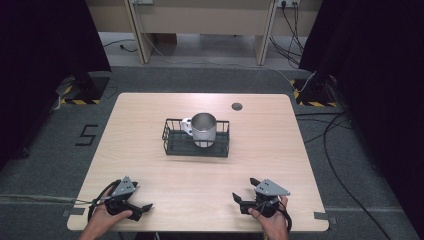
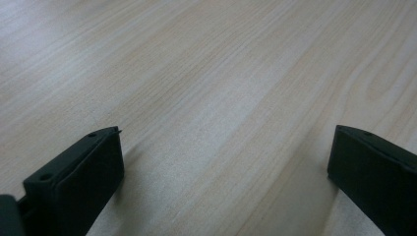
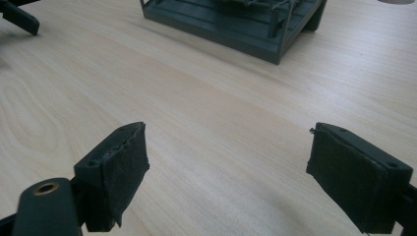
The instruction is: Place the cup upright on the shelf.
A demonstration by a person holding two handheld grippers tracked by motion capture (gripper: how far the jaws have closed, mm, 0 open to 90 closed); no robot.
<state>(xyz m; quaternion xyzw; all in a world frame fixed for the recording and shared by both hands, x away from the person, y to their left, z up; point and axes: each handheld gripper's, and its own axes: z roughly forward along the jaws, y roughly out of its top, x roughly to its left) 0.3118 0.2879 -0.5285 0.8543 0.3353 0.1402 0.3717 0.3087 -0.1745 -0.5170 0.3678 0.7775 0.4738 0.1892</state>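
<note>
A shiny metal mug (image 1: 204, 128) with a white handle stands upright inside a dark wire basket (image 1: 173, 141) in the middle of the wooden table (image 1: 150, 170). My left gripper (image 1: 142, 196) rests low at the near left edge, held in a hand. Its jaws stand wide apart over bare wood, with nothing between them (image 2: 223, 142). My right gripper (image 1: 243, 189) is at the near right edge, also open and empty (image 3: 226, 137). It points toward the basket (image 3: 236, 24), which lies well ahead of it. The left gripper's jaw tip (image 3: 17, 14) shows at the far left.
A small round grommet (image 1: 237, 106) sits in the tabletop behind the basket. Bare wood lies between the basket and both grippers. Black curtains flank the table, and cables (image 1: 345, 185) run over the grey floor at the right.
</note>
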